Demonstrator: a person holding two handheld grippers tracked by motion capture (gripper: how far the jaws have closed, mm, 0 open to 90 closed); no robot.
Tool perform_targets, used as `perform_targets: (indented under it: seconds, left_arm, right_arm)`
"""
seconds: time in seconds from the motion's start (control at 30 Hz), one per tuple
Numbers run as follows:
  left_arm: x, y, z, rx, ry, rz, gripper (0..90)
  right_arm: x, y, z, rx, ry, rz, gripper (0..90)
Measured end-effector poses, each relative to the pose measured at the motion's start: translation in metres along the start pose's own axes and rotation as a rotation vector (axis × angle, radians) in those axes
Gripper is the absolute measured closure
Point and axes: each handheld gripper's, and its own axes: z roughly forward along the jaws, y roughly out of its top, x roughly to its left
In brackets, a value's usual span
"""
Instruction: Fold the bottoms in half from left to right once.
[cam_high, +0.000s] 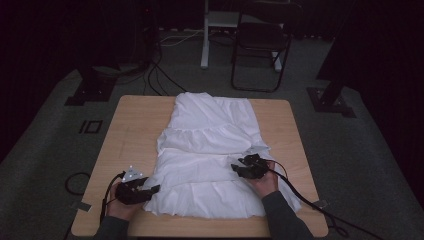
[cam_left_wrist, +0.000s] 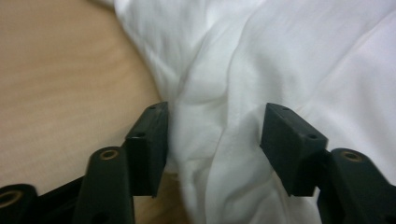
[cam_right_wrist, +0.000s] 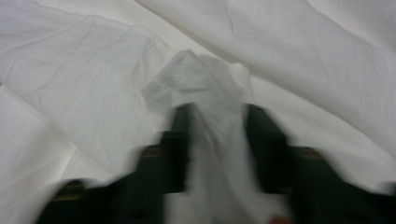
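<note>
On the wooden surface (cam_high: 130, 130) a white tiered garment (cam_high: 210, 150), seemingly a skirt or dress, lies spread lengthwise, its narrow end toward the far edge and its wide hem toward the person. Both hands work the near tiers: the left gripper (cam_high: 150, 190) sits at the garment's left edge close to the hem, the right gripper (cam_high: 240, 167) on the cloth toward its right side. Seen from the left gripper view, the fingers (cam_left_wrist: 149, 140) stand apart with a bunched fold of white cloth (cam_left_wrist: 219, 140) lying between them; one finger is against the fold, the other stands clear, so this is not yet a grip. The right gripper view is blurred, but its fingers (cam_right_wrist: 180, 140) stand narrowly apart with a raised ridge of fabric (cam_right_wrist: 212, 140) pinched up between them; whether they truly press it I cannot tell. My reading is that the step in hand is taking hold of both sides ahead of a fold or a smoothing pull. Next, both pairs of fingers should close firmly on the layers, then lift together so the tiers don't drag unevenly. Bare wood lies open to the left and along the near edge; on the right the hem reaches close to the surface's edge, leaving little margin there.
</note>
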Motion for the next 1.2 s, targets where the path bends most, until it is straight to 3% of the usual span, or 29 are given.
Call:
perform_targets:
  seconds: [0.03,0.07,0.1,0.13,0.2,0.33,0.43,0.53,0.63,0.73,1.0,1.07,1.13,1.17,1.2]
  left_arm:
    - [-0.004,-0.001,-0.001,0.003,0.004,0.031,62.3]
    - [-0.007,-0.001,-0.004,-0.002,0.009,0.050,83.2]
    - [-0.009,0.000,-0.007,-0.009,0.014,0.059,83.2]
    - [-0.011,-0.001,-0.010,-0.022,0.016,0.064,86.2]
    - [-0.013,-0.001,-0.014,-0.030,0.017,0.072,86.3]
    - [-0.023,-0.010,-0.034,-0.073,0.009,0.079,86.7]
    - [-0.030,-0.012,-0.044,-0.093,-0.018,0.089,86.8]
    - [-0.042,-0.012,-0.052,-0.109,-0.043,0.119,86.9]
    - [-0.053,-0.012,-0.058,-0.124,-0.060,0.147,86.9]
    - [-0.064,-0.013,-0.065,-0.145,-0.110,0.157,86.9]
    - [-0.080,-0.018,-0.064,-0.129,-0.186,0.180,86.6]
    - [-0.082,-0.017,-0.059,-0.115,-0.196,0.188,81.4]
    - [-0.081,-0.016,-0.056,-0.112,-0.179,0.182,63.4]
    - [-0.079,-0.014,-0.055,-0.118,-0.159,0.172,63.4]
    - [-0.074,-0.010,-0.056,-0.141,-0.156,0.149,57.8]
  right_arm:
    - [-0.001,-0.001,-0.002,-0.005,0.004,0.001,78.4]
    - [-0.005,-0.004,-0.013,-0.036,-0.012,0.015,89.3]
    - [-0.005,-0.004,-0.013,-0.036,-0.012,0.015,89.3]
    - [-0.010,-0.009,-0.025,-0.056,-0.034,0.021,89.5]
    - [-0.010,-0.009,-0.025,-0.056,-0.034,0.021,89.5]
    - [-0.026,-0.036,-0.065,-0.110,-0.087,0.059,89.7]
    - [-0.035,-0.054,-0.086,-0.142,-0.081,0.102,89.7]
    - [-0.036,-0.067,-0.100,-0.155,-0.091,0.114,89.7]
    - [-0.035,-0.073,-0.107,-0.163,-0.104,0.105,89.7]
    - [-0.032,-0.082,-0.118,-0.170,-0.132,0.096,89.7]
    - [-0.034,-0.105,-0.129,-0.172,-0.152,0.127,89.6]
    - [-0.035,-0.108,-0.127,-0.166,-0.157,0.134,89.6]
    - [-0.040,-0.113,-0.118,-0.128,-0.153,0.148,77.6]
    - [-0.040,-0.113,-0.118,-0.128,-0.153,0.148,77.6]
    - [-0.042,-0.113,-0.115,-0.107,-0.160,0.159,66.0]
